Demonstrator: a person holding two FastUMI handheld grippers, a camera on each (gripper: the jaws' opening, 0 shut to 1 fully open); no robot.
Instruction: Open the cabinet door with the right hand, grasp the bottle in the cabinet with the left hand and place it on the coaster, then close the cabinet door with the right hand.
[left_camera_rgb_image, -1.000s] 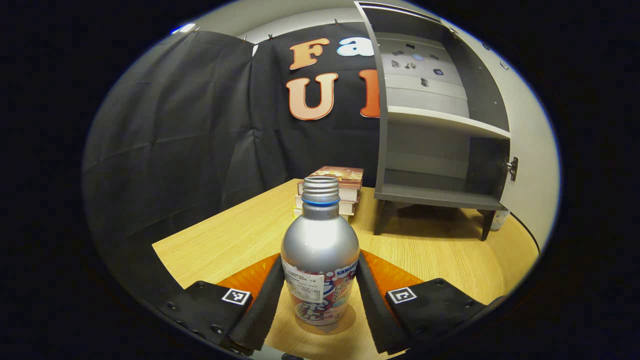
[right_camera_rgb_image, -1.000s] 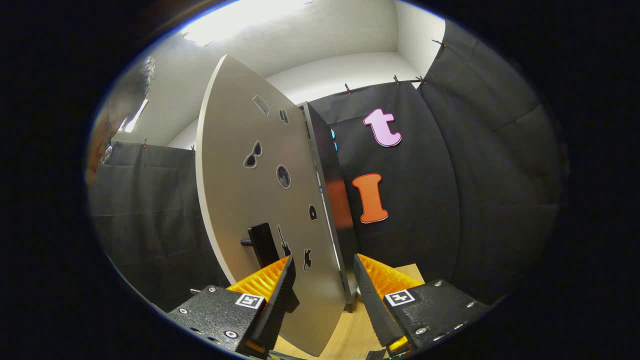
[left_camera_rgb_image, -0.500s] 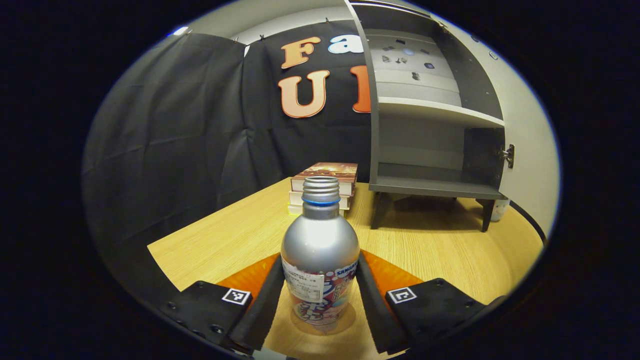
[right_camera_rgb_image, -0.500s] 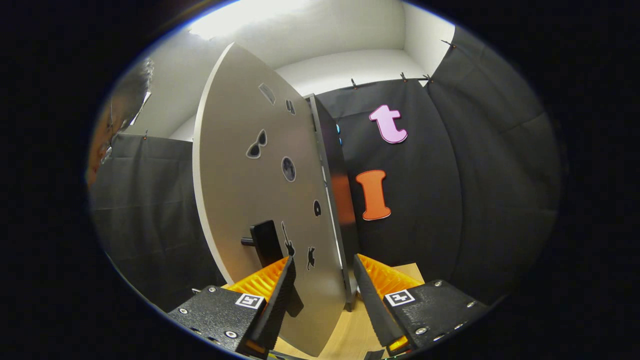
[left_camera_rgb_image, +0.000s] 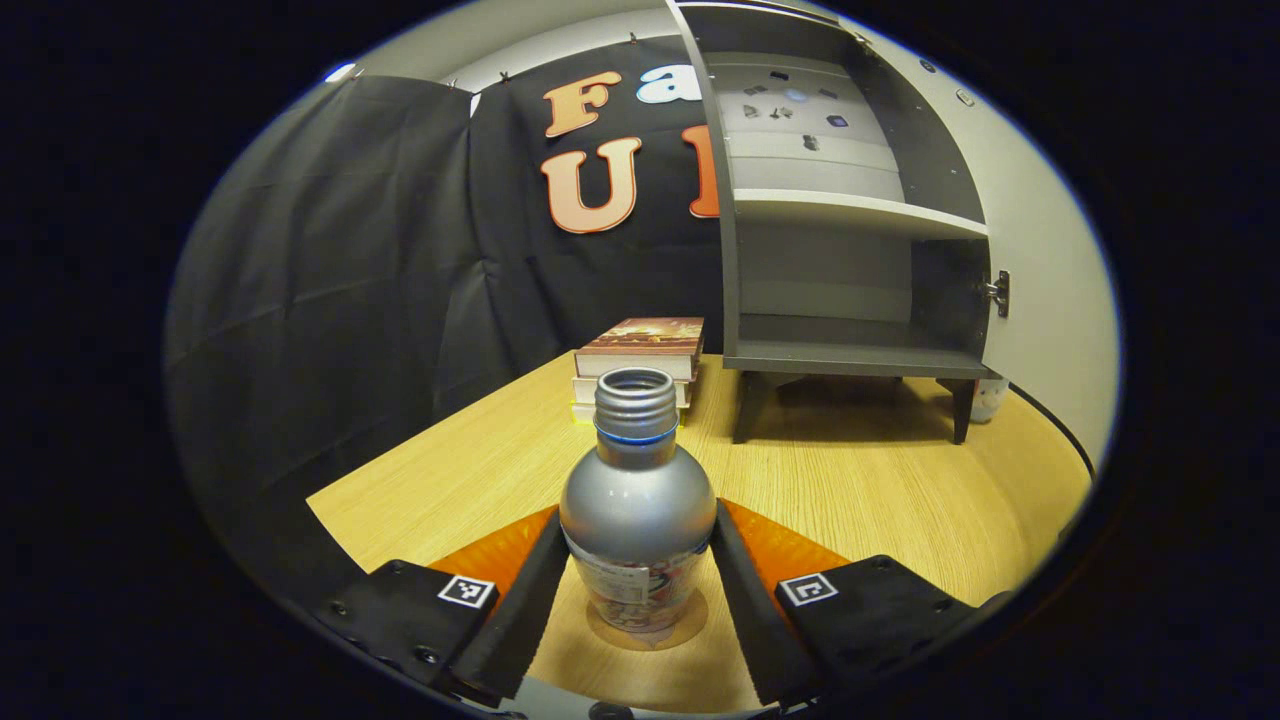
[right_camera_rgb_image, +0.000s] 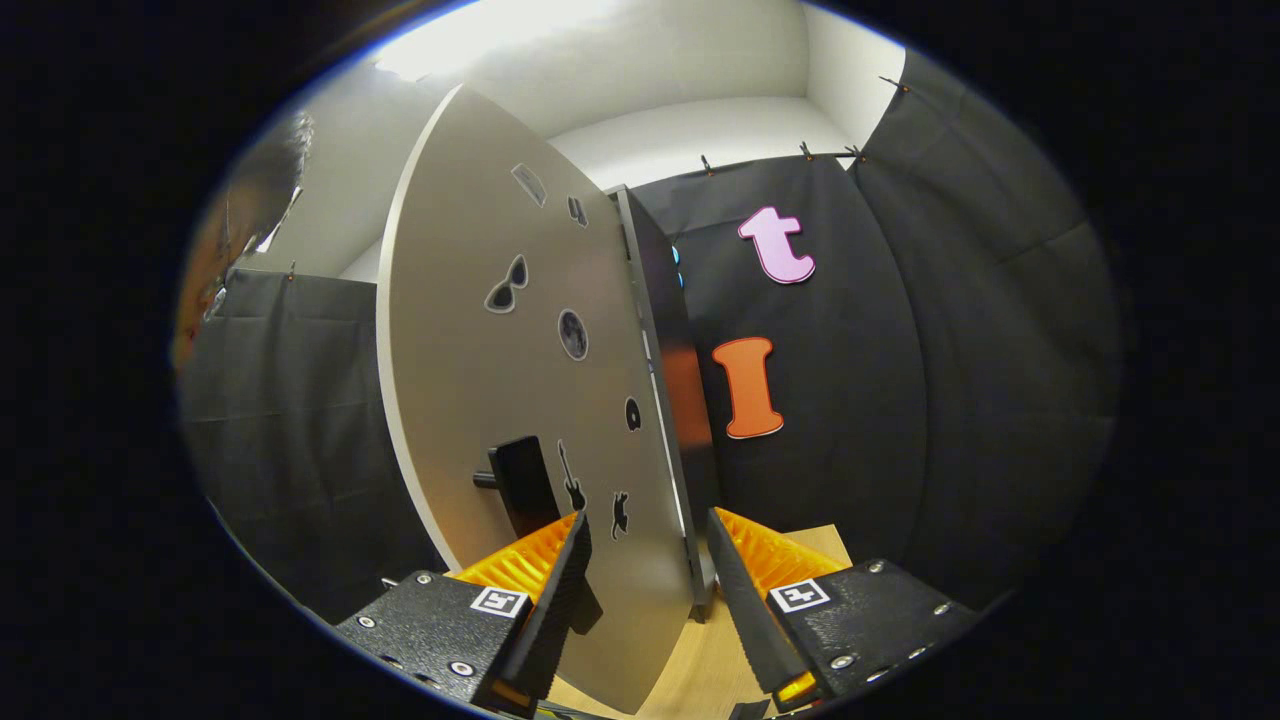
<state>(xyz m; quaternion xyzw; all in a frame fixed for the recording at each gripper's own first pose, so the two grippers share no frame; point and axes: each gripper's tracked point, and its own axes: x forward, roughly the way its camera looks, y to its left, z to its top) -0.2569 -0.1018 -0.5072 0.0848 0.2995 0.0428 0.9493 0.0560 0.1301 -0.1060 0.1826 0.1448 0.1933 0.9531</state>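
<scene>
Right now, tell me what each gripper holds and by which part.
Left gripper: silver bottle, jaws on its lower body. Right gripper: holds nothing, jaws open.

Silver bottle (left_camera_rgb_image: 638, 510) upright on coaster (left_camera_rgb_image: 690, 632)

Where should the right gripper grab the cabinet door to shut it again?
Best guess: the dark handle low on the cabinet door, near its free edge. It sticks out from the flat face on a short post, so the fingers can close around it from the front. The right gripper is open, its fingers either side of the door's lower edge, the handle just left of them.
</scene>
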